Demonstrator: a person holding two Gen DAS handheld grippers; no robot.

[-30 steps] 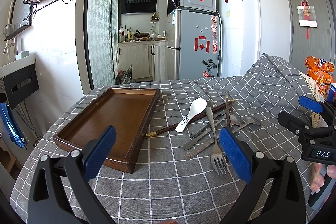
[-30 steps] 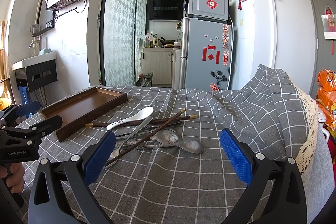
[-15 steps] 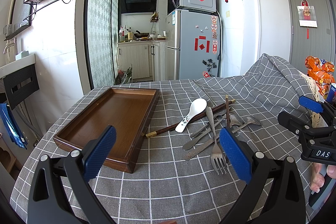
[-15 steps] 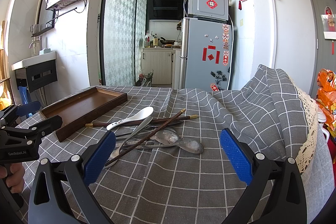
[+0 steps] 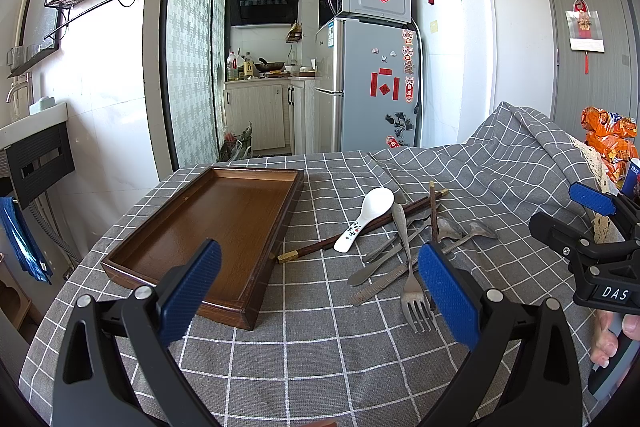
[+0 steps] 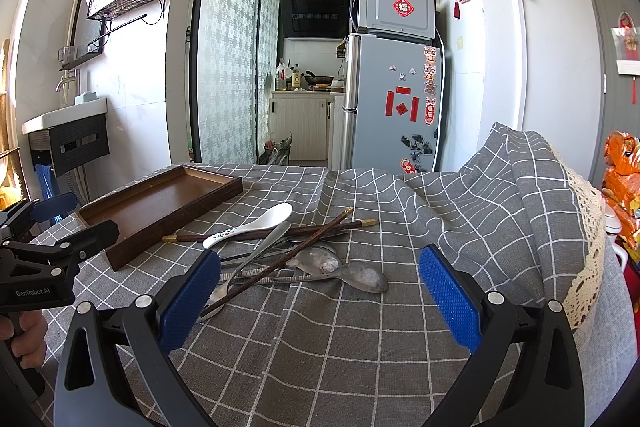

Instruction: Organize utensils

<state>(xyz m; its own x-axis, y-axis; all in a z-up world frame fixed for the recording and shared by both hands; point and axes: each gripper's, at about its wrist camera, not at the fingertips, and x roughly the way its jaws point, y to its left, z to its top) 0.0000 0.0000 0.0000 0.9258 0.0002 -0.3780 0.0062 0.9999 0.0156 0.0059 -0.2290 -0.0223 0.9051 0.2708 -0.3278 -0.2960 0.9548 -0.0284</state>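
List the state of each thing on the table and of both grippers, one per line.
Tray: empty, flat on the cloth.
White spoon: lying on the chopsticks, outside the tray.
Chopsticks: crossed in the pile.
Fork: flat on the cloth, tines toward the left camera.
Metal spoons: lying in the pile, bowls up.
Left gripper: jaws open, empty.
Right gripper: jaws open, empty.

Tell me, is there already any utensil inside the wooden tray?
No, the wooden tray holds nothing, and the white spoon lies on the cloth beside it.
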